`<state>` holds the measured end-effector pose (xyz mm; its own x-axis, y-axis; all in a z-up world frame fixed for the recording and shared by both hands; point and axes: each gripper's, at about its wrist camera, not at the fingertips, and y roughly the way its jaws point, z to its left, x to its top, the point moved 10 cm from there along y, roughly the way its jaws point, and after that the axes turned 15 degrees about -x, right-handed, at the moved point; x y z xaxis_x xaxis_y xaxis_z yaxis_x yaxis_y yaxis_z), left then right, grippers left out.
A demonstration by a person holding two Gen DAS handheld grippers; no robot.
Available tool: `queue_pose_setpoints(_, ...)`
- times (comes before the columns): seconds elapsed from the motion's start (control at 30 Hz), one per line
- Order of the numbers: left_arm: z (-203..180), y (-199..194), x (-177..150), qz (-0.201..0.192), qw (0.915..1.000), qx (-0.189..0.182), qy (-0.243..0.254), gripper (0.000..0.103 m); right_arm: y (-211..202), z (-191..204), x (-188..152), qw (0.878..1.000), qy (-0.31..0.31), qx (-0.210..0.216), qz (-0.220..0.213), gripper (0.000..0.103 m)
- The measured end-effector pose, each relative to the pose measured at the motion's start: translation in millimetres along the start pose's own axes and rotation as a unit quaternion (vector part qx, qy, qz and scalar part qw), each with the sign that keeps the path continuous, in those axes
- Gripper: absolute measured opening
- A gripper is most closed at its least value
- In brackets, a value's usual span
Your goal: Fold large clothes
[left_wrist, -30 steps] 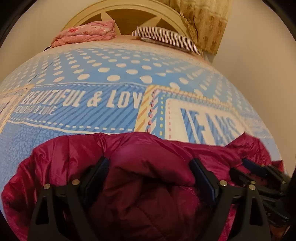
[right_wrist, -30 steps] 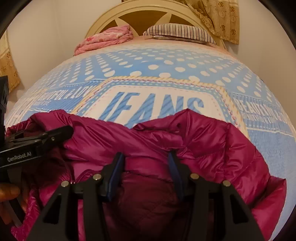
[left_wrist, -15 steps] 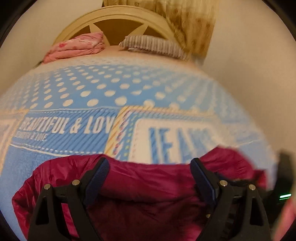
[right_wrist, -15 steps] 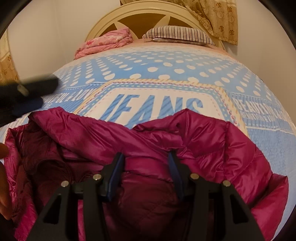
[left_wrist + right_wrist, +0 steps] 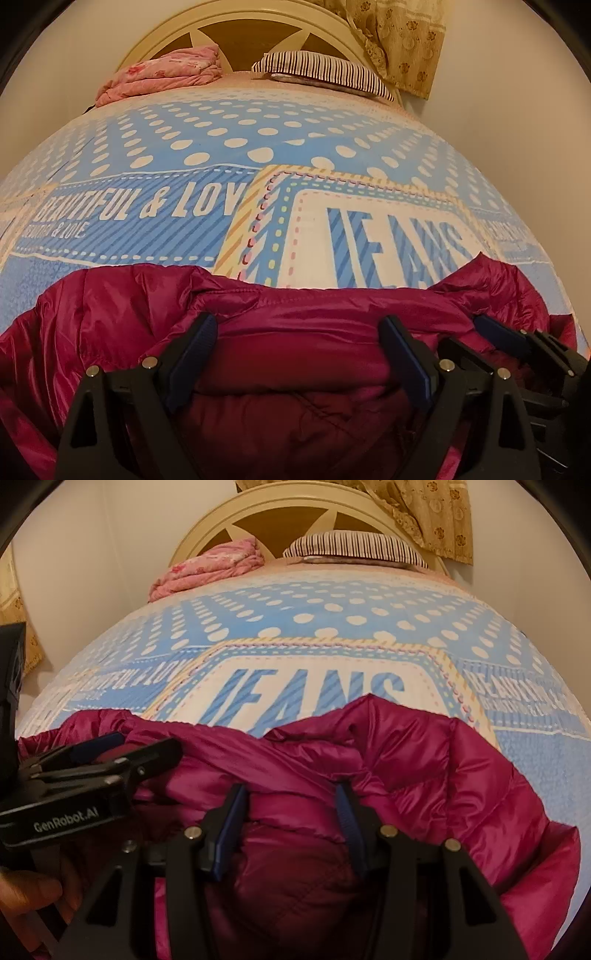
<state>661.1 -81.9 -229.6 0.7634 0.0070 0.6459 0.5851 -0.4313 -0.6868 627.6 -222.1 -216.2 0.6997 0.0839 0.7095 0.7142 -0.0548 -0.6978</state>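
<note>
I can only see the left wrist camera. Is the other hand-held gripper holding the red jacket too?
Observer: Yes. In the right wrist view, the right hand-held gripper has a puffy fold of the jacket pinched between its pads.
Operator: Can you see the person's hand anywhere?
Observer: Yes, fingers show at the lower left, under the body of the left hand-held gripper.
Operator: Is there anything beside the bed over there?
Observer: A second patterned curtain hangs at the left edge, past the bed.
</note>
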Motion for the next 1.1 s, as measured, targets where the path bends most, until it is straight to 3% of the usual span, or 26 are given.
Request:
queue_pose_setpoints(0.2,0,9,-2,0.019,0.9989,0.038,0.021,0.092,2,1,0,1.0,-0.006,-0.006,0.002,0.053)
queue_pose_setpoints(0.63,0,13,-2,0.024,0.9983,0.046,0.027,0.093,3,1,0,1.0,-0.004,-0.003,0.003,0.053)
queue_pose_setpoints(1.03,-3,10,2,0.033,0.9983,0.038,0.029,0.094,3,2,0,1.0,-0.003,-0.001,0.004,0.053)
queue_pose_setpoints(1.1,-7,-11,12,0.021,0.9992,0.017,0.029,0.094,0,2,2,1.0,-0.003,0.014,0.005,0.061)
